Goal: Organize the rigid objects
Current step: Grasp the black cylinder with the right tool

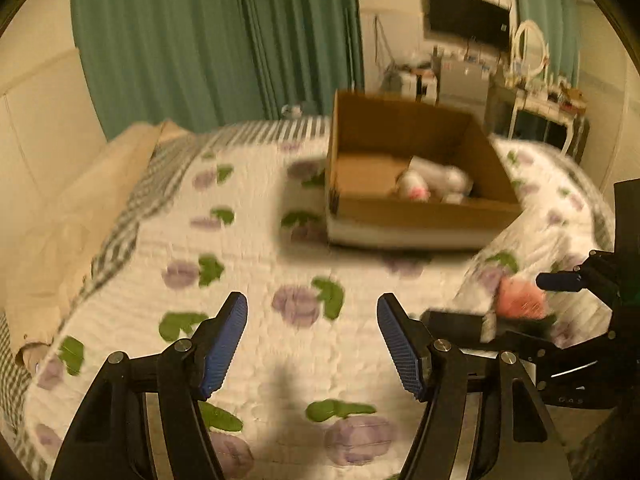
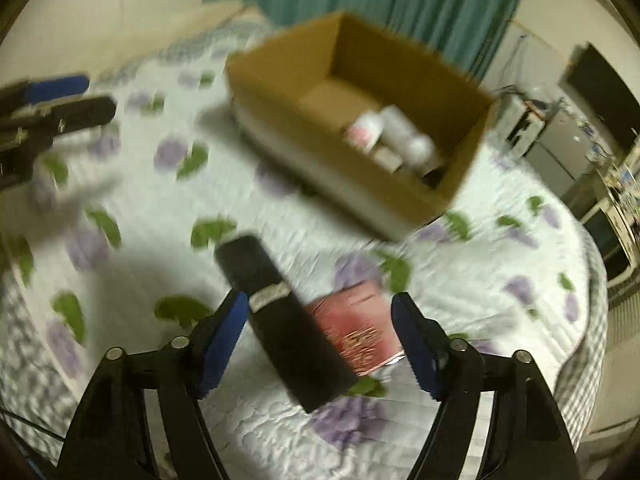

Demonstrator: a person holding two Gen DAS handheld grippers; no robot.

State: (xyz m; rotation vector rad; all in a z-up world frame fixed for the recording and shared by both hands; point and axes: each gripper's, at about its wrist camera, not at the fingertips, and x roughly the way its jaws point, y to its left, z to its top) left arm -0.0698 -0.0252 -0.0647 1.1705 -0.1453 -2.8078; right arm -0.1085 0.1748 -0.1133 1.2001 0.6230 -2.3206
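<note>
Judging from what lies where, the task is partly done: several white plastic bottles (image 2: pixel 394 136) already lie inside the open brown cardboard box (image 2: pixel 452 184) on the bed with the white quilt printed with purple flowers (image 2: pixel 500 248). Two things are left outside it. A long black rectangular case with a silver band (image 2: pixel 280 320) lies on the quilt between the wide-open fingers of the right gripper (image 2: pixel 318 346), and the left finger is just beside it or perhaps touching; the blur makes this unclear. A flat pink-red packet (image 2: pixel 356 328) lies just beside the case. The left gripper (image 1: pixel 312 346) is also wide open and holds nothing above the quilt.
</note>
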